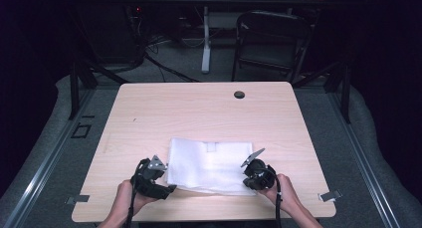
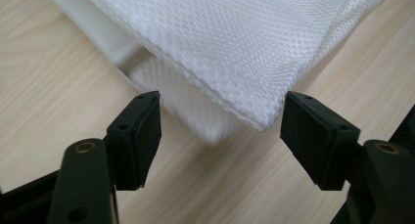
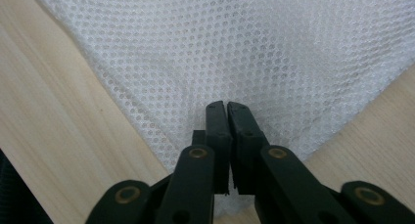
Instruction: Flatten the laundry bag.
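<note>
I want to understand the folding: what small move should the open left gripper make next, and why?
Probably draw the left gripper back from the white mesh cloth: its jaws stand open beside the folded corner, gripping nothing, while the right gripper is shut on the opposite corner.

White mesh cloth (image 3: 235, 53) cut off by top edge in both gripper views; corner hidden behind right hand-held gripper (image 3: 227, 114).

Room dark around lit table (image 1: 149, 113); light falls from overhead, bright strip at far edge. Soft shadows under both grippers. No glare. High view slightly grainy. Close views sharp on mesh cloth (image 2: 235, 43) ahead of jaws; cloth edge between left jaws blurred.
</note>
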Demonstrator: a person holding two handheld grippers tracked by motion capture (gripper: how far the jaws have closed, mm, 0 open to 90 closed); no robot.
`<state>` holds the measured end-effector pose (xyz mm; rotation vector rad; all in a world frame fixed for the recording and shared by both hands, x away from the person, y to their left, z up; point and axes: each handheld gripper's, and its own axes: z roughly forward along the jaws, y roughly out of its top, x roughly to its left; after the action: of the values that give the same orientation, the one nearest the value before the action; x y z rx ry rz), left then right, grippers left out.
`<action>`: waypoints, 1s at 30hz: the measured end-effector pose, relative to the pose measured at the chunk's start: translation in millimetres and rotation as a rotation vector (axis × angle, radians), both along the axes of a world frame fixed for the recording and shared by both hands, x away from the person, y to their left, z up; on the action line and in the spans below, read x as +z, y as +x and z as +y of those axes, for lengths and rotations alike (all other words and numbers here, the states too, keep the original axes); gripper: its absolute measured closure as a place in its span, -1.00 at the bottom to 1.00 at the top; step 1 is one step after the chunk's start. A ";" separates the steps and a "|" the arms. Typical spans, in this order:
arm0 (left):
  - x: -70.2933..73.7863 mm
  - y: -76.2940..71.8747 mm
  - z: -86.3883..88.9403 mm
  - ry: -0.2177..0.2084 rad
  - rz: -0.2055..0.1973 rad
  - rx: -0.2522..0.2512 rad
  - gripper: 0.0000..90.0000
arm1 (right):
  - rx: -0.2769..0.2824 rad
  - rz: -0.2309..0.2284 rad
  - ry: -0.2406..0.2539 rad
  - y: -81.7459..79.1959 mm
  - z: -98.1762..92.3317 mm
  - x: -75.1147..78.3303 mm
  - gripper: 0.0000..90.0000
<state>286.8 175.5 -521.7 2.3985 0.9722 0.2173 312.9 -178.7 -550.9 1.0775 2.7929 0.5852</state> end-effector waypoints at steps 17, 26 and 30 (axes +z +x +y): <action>8.9 5.4 -17.8 -0.035 -0.075 -0.056 -0.65 | 0.048 -0.045 0.051 -8.1 -1.6 14.0 0.12; -3.9 14.6 -64.8 -0.016 -0.064 -0.194 -0.59 | 0.120 -0.042 0.014 -12.7 8.3 8.7 0.13; -11.4 18.2 -78.9 -0.012 -0.047 -0.245 -0.46 | 0.143 -0.040 -0.006 -14.1 13.7 1.9 0.23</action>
<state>305.1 96.6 -533.0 2.4622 0.6485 0.1753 298.8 -165.1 -548.9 0.8596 2.8513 0.6048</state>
